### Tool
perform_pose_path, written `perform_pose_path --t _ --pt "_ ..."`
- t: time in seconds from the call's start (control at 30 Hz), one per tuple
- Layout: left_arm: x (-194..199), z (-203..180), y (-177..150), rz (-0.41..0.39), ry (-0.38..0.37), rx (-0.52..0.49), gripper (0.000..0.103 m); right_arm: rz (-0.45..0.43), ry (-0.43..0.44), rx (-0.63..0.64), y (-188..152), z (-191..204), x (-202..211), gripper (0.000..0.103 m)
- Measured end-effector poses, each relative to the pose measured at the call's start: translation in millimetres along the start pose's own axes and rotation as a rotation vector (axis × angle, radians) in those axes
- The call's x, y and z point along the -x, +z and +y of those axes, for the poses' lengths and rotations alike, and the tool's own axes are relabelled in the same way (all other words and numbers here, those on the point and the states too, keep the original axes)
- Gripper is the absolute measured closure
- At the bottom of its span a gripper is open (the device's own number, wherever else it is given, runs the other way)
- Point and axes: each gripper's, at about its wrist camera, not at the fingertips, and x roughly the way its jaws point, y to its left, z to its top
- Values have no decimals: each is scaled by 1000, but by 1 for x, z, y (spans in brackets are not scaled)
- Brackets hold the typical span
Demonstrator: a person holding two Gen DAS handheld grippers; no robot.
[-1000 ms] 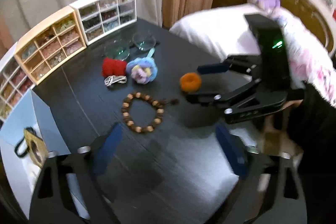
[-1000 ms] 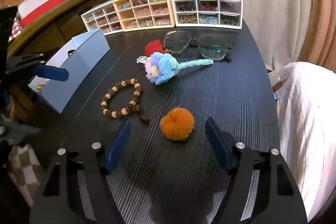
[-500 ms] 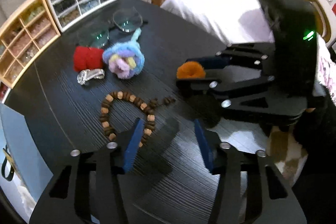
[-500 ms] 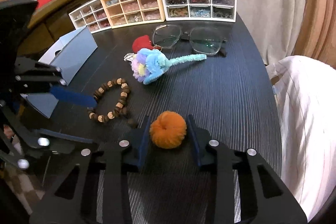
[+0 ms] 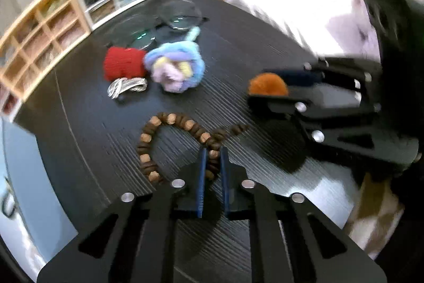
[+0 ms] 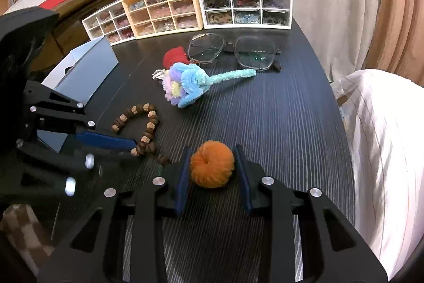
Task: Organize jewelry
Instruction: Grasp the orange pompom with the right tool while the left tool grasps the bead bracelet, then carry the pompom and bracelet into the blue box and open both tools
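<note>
1. The left wrist view shows the left gripper (image 5: 212,158) closed around the near side of the wooden bead bracelet (image 5: 169,145), at the lower centre; a silver ring piece (image 5: 127,88) is clear only here.
2. The right wrist view shows the right gripper (image 6: 213,169) pressing both sides of the orange scrunchie (image 6: 212,163), lower centre of the dark worktop (image 6: 278,110).
3. Half a second ago the left gripper was wider and held nothing; the right one already gripped.
4. The bracelet has brown and pale beads; the scrunchie is round and fuzzy.
</note>
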Motion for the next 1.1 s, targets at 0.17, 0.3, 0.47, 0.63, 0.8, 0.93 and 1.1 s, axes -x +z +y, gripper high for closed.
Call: perform_pose_path --t 0.17,0.3,0.47,0.63,0.8,0.93,1.1 --pt "2 4 -4 -3 -16 70 92 5 -6 -16 0 -2 2 71" --pt "5 -13 -3 -9 73 28 92 -14 -14 -23 0 -1 8 72" --pt "20 -28 6 -22 148 -19 92 -75 -32 -29 8 1 26 72" --pt "46 -24 14 -79 207 -15 92 -123 -26 -32 21 4 41 72" --pt "84 -14 16 -134 261 8 92 -159 -22 -17 36 11 53 72" --pt "116 -7 15 -178 333 37 92 -185 -12 -12 44 19 58 72" --pt "160 20 4 -249 438 123 92 -193 -2 16 49 33 59 72"
